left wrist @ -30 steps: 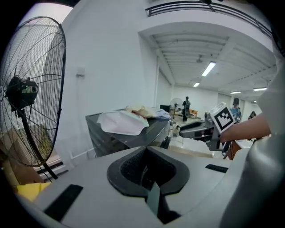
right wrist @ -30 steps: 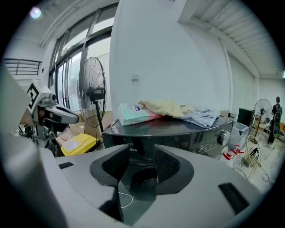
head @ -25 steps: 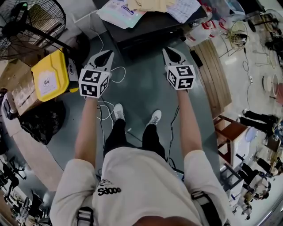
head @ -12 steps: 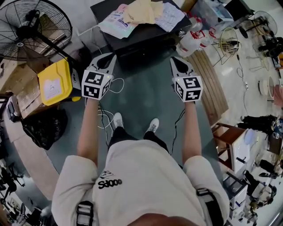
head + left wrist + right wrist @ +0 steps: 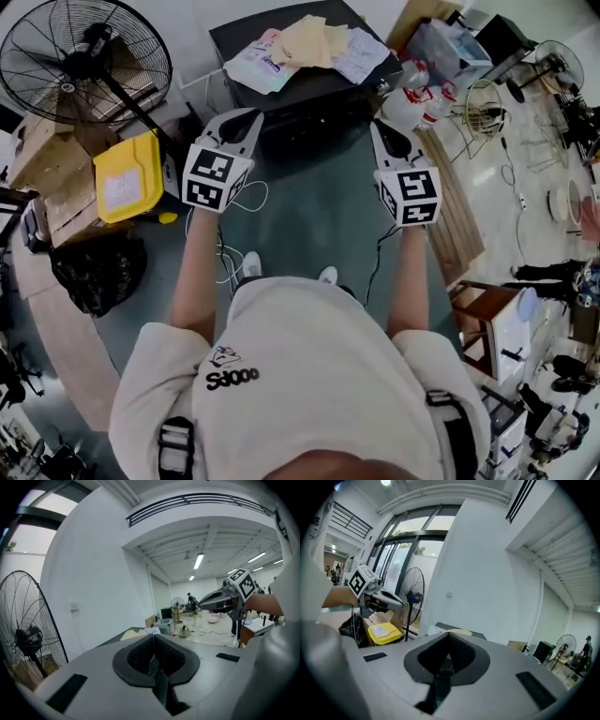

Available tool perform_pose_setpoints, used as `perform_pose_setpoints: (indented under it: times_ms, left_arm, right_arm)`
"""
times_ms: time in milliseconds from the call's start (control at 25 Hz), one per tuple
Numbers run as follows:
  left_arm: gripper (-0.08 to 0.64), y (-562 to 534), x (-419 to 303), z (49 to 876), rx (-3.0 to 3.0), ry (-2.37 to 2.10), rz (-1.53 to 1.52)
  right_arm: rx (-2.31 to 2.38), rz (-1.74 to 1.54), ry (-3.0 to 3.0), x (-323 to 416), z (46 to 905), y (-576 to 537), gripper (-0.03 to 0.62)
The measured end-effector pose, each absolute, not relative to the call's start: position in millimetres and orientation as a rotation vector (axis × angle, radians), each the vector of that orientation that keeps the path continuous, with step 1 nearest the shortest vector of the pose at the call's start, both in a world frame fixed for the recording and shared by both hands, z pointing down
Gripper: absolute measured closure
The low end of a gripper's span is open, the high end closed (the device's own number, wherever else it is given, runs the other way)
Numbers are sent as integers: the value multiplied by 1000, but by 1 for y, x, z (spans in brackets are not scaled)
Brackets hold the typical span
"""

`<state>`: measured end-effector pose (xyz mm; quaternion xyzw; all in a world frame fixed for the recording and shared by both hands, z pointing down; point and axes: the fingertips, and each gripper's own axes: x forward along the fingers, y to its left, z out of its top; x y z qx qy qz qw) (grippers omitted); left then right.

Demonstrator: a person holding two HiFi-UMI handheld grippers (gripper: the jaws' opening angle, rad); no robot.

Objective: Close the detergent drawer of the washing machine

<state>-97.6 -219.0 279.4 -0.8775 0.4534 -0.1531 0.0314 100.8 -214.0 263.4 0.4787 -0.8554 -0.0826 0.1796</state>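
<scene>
Left gripper (image 5: 251, 116) and right gripper (image 5: 379, 126), jaws closed and empty, at upper centre, below a paper-strewn black unit (image 5: 309, 94).

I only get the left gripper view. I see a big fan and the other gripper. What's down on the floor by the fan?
Observer: The head view shows a yellow container sitting on the floor beside the fan.
Operator: Is there anything else near it?
Observer: Yes, a black bag lies on the floor close to the yellow container.
Operator: Is the other gripper holding something?
Observer: No. The right gripper view shows the right gripper with its jaws together and nothing between them.
</scene>
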Motion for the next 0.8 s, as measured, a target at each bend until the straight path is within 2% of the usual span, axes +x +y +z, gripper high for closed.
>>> perform_pose_setpoints:
  times_ms: [800]
  left_arm:
    - [541, -154, -61, 184, -2588, 1247, -305]
  right_arm:
    - [1316, -437, -2543, 75, 180, -154, 586]
